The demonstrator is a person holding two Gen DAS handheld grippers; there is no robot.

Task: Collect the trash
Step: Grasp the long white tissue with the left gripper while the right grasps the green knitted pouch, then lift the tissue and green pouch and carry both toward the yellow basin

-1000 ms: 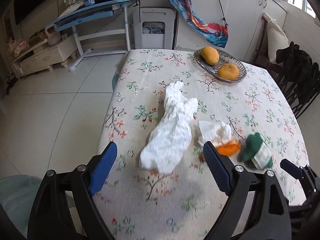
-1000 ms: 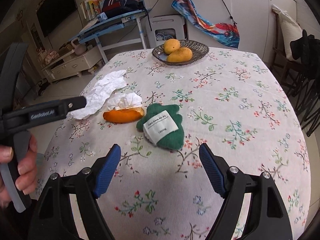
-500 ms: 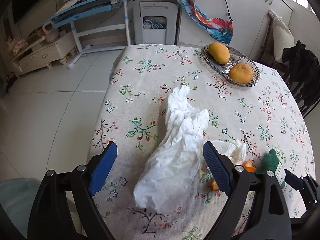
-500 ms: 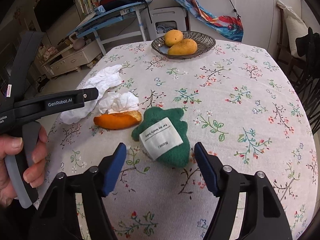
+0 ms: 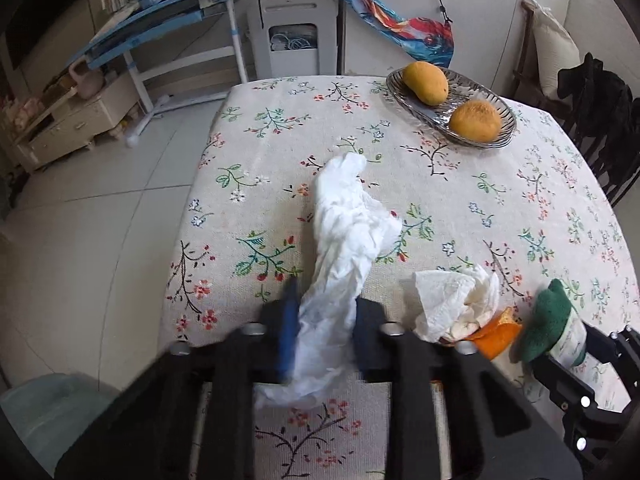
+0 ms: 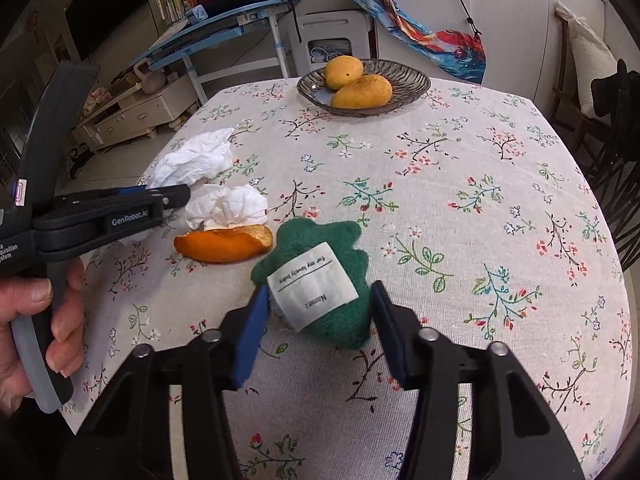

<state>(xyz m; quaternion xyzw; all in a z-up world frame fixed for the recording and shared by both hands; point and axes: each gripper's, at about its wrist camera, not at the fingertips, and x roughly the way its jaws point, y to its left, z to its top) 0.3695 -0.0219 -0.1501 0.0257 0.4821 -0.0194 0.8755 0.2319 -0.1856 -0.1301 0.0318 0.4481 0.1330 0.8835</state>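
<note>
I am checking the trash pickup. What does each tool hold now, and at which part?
The left tool grips the long white tissue at its near end. The right tool is closing around the green felt piece, not yet pressing it.

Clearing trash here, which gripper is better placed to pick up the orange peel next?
Probably neither yet: the left gripper is clamped on the long white crumpled tissue, and the right gripper is closing around the green felt pouch beside the orange peel.

The tablecloth (image 6: 460, 168) was cream with small red, green and blue flower sprigs. The crumpled tissues (image 5: 344, 240) were white, the orange peel (image 6: 224, 244) bright orange, the felt pouch (image 6: 320, 240) dark green with a white label. The gripper pads (image 6: 250, 336) were blue.
</note>
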